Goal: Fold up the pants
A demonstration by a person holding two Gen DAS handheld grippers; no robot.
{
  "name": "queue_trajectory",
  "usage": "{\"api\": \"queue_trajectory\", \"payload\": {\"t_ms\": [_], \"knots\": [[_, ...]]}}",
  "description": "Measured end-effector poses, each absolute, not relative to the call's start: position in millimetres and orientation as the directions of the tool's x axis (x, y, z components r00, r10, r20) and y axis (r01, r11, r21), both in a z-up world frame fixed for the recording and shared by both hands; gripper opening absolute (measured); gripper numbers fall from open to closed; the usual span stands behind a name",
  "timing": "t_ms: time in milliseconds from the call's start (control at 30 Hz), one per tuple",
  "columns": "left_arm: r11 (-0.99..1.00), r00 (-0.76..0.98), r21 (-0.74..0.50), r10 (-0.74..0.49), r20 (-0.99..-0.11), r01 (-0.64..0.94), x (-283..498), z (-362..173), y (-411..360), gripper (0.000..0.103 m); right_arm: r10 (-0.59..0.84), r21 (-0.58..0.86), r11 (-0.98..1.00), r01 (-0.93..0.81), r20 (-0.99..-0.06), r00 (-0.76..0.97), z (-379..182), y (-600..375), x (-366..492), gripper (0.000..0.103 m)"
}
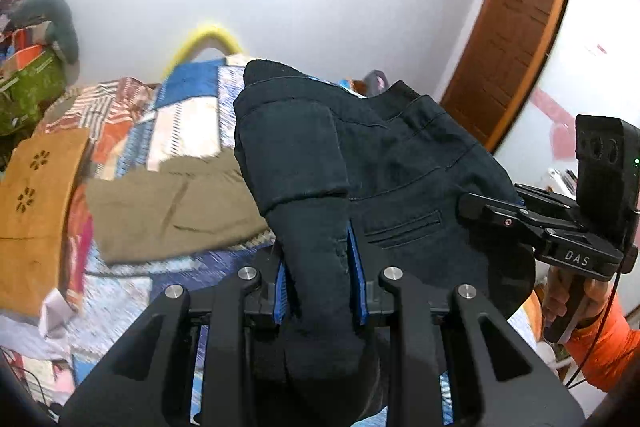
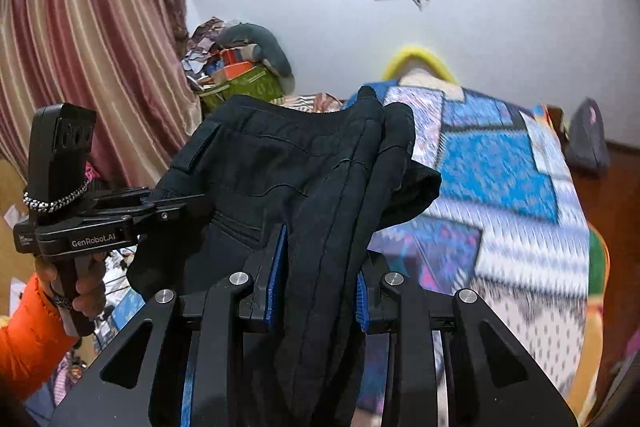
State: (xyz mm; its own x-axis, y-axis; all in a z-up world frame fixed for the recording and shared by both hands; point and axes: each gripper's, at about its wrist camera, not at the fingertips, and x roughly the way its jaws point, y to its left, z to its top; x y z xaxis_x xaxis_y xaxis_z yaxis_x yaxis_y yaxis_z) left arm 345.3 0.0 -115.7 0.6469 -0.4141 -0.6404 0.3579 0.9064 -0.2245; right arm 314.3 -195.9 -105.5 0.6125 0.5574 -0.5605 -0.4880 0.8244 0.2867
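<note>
Dark navy pants (image 1: pixel 384 163) hang bunched in the air above the bed, held by both grippers. My left gripper (image 1: pixel 320 259) is shut on a thick fold of the pants between its blue pads. My right gripper (image 2: pixel 320 267) is shut on another bunched fold of the same pants (image 2: pixel 280 163). The right gripper also shows in the left wrist view (image 1: pixel 492 211), clamped on the pants' right edge. The left gripper shows in the right wrist view (image 2: pixel 180 207), clamped on their left edge.
A bed with a patchwork quilt (image 2: pixel 500 163) lies below. Folded olive pants (image 1: pixel 168 207) and a tan garment (image 1: pixel 36 211) lie on it. A pile of clutter (image 2: pixel 240 75) stands by the curtain (image 2: pixel 100 67). A wooden door (image 1: pixel 508 39) is on the right.
</note>
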Motion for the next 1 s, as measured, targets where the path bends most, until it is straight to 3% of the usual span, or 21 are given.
{"api": "queue_trajectory", "payload": {"t_ms": [567,767,867,933,1000], "knots": [[0.955,0.725,-0.179,-0.295,-0.622,0.235,469,-130,92,0.026,0.601,0.244,0.781,-0.575,-0.544,0.585,-121,-99,447,0.026],[0.957,0.662,-0.237,-0.288,-0.692,0.168,530,-193,118,0.026,0.576,0.267,0.796,-0.543,-0.612,0.542,-172,-71,494,0.027],[0.960,0.588,-0.251,-0.273,-0.761,0.121,558,-243,126,0.029,0.536,0.271,0.815,-0.512,-0.688,0.489,-213,-61,519,0.028],[0.969,0.518,-0.238,-0.240,-0.821,0.071,574,-284,131,0.037,0.486,0.250,0.834,-0.493,-0.757,0.438,-247,-52,532,0.029],[0.970,0.504,-0.234,-0.234,-0.831,0.065,579,-306,136,0.047,0.428,0.199,0.853,-0.482,-0.795,0.429,-268,-50,538,0.037]]}}
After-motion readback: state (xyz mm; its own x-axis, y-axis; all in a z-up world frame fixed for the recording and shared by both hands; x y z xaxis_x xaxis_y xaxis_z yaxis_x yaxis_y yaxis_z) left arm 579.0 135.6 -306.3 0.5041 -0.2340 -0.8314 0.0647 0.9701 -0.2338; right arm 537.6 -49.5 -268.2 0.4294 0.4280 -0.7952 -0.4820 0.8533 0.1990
